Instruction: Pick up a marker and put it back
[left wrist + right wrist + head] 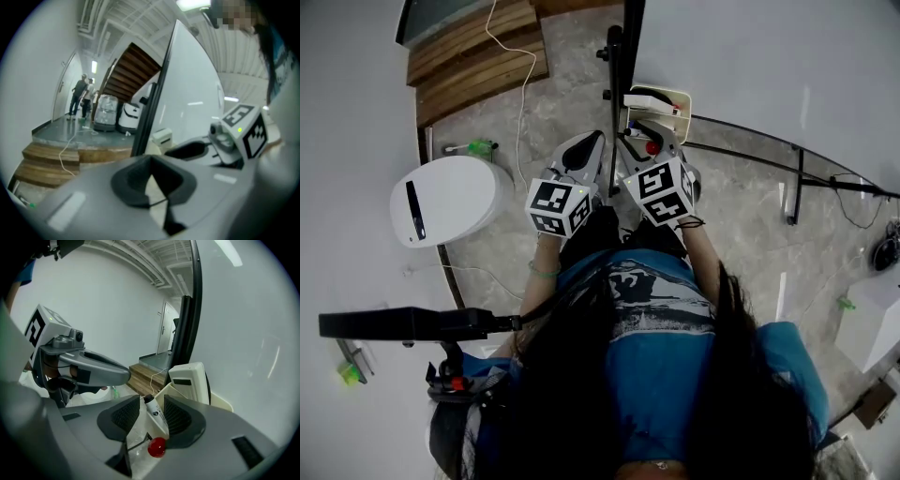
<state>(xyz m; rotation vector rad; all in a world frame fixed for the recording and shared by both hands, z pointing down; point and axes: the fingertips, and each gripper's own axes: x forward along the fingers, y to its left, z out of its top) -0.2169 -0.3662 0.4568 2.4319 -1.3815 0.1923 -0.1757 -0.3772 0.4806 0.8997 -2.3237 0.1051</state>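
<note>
The white marker (155, 413), red end nearest, slants loose between the wide-spread pads of the right claw (151, 401), close along one pad, just in front of the cream tray (220, 404) with a white eraser (190, 380) at the whiteboard (243, 333), while the left claw (151, 161) is closed, empty.

Your right gripper (151, 403) shows smooth matt grey plastic; its pads (124, 414) are dark and ribbed. The marker (157, 414) has a glossy white plastic barrel. The cream tray (221, 402) is smooth plastic. Far left are bare wooden steps (478, 56). The floor (741, 206) looks like polished, mottled stone.
</note>
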